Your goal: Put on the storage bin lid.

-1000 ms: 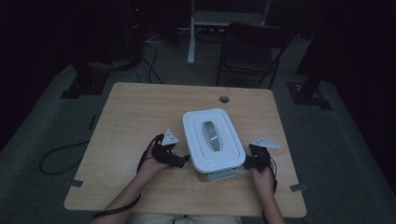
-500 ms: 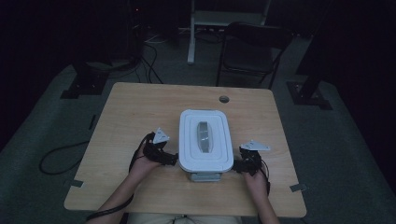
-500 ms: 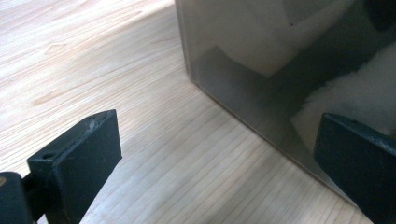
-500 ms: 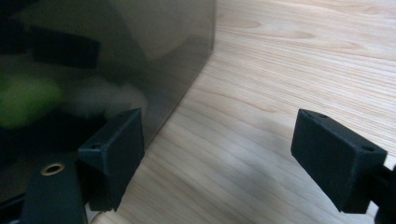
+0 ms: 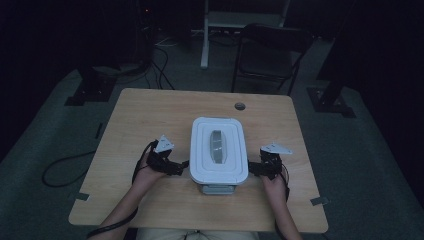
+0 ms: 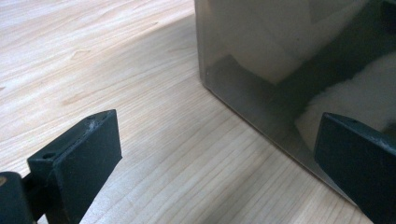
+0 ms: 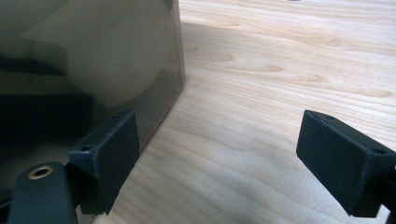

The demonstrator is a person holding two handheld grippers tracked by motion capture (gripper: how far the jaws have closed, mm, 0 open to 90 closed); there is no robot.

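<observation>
The wooden desk [image 5: 150, 120] carries a storage box [image 5: 218, 150] with a white lid, and the box stands near the person's edge, about midway between the desk's left and right sides. A grey handle [image 5: 218, 146] lies flat in a recess along the middle of the lid. Below the lid the box's walls are smoky and see-through; in the left gripper view pale shapes show dimly behind the wall [image 6: 289, 70], too blurred to tell what they are. A small round grommet [image 5: 240, 106] sits in the desk top beyond the box, well apart from it.

The left hand-held gripper [image 5: 176, 167] sits on the desk just beside the box's left wall, at its nearer end. Its jaws stand wide apart and grasp nothing: one is over bare wood, the other is up against the box's corner, though contact cannot be made out. The right hand-held gripper [image 5: 254, 169] sits just beside the box's right wall, also at the nearer end. Its jaws are likewise spread with nothing between them but wood grain; one lies right at the box's corner [image 7: 140, 70], the other over bare desk. A grey three-cornered plate tops each hand-held gripper.
</observation>
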